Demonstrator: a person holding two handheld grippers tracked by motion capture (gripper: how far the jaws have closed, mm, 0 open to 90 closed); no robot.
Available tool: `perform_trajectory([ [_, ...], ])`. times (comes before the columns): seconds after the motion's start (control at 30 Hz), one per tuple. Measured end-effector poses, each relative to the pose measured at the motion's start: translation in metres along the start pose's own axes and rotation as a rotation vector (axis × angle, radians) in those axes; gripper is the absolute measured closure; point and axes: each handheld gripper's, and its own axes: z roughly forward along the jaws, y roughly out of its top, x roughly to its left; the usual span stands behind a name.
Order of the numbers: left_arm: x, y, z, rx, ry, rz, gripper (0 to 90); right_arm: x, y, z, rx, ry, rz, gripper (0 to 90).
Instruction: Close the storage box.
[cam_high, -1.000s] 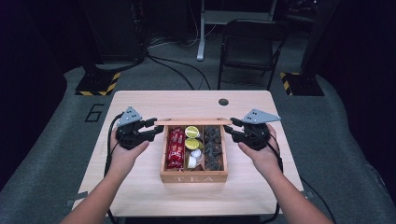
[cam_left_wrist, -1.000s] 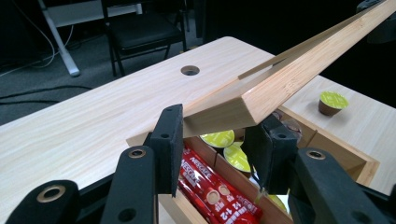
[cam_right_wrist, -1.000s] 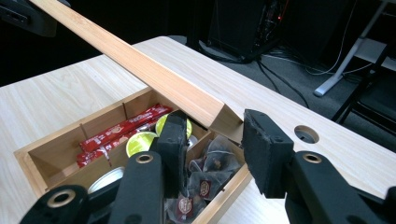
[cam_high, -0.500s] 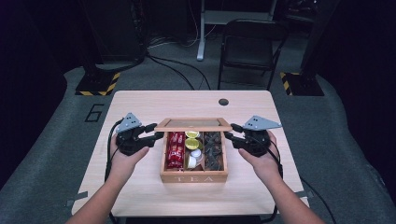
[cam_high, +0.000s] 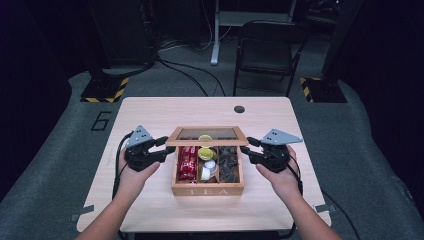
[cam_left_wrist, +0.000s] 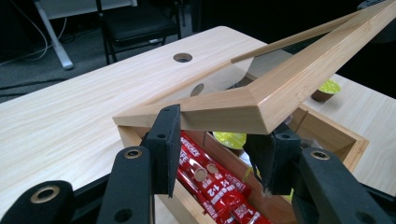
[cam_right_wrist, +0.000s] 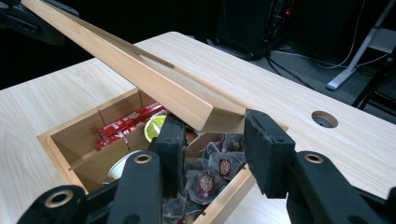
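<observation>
1. A wooden tea box (cam_high: 207, 189) sits in the middle of the light wood worktop (cam_high: 165, 112), with "TEA" on its front wall.
2. Its lid (cam_high: 207, 134), a wood frame with a clear window, is tilted up and half open over the back of the box.
3. The left hand-held gripper (cam_high: 167, 150) is at the left front corner of the lid. In the left gripper view its two black jaws sit on each side of that corner, clamped on the lid.
4. The right hand-held gripper (cam_high: 246, 149) is at the right front corner. In the right gripper view one jaw touches the wood, but I cannot tell if it is squeezing.
5. Inside the box, red packets (cam_high: 188, 162) lie in the left part, yellow-topped cups (cam_high: 205, 152) and white cups (cam_high: 209, 166) in the middle, and dark tea bags (cam_high: 230, 162) on the right.
</observation>
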Motion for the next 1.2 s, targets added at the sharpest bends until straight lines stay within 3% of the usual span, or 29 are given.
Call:
perform_trajectory([
  [0.2, -0.002, -0.008, -0.001, -0.001, -0.004, 0.000, 55.5, 0.004, -0.006, 0.000, 0.003, -0.003, 0.002, 59.2],
  [0.53, -0.007, -0.023, -0.003, -0.006, -0.031, -0.041, 55.0, 0.009, -0.019, -0.001, 0.007, 0.003, 0.011, 58.3],
  [0.77, -0.010, -0.032, -0.003, 0.009, -0.033, -0.032, 55.1, 0.012, -0.030, -0.001, 0.001, 0.011, 0.030, 57.8],
  [0.93, -0.013, -0.042, -0.002, 0.017, -0.034, -0.027, 55.1, 0.016, -0.040, -0.001, 0.017, 0.006, -0.011, 57.9],
  [1.03, -0.015, -0.047, -0.001, 0.003, -0.032, -0.036, 55.1, 0.019, -0.044, -0.001, 0.015, 0.002, -0.008, 57.9],
  [1.2, -0.018, -0.059, 0.000, 0.022, -0.040, -0.041, 55.3, 0.023, -0.052, -0.001, 0.036, 0.005, -0.016, 57.9],
])
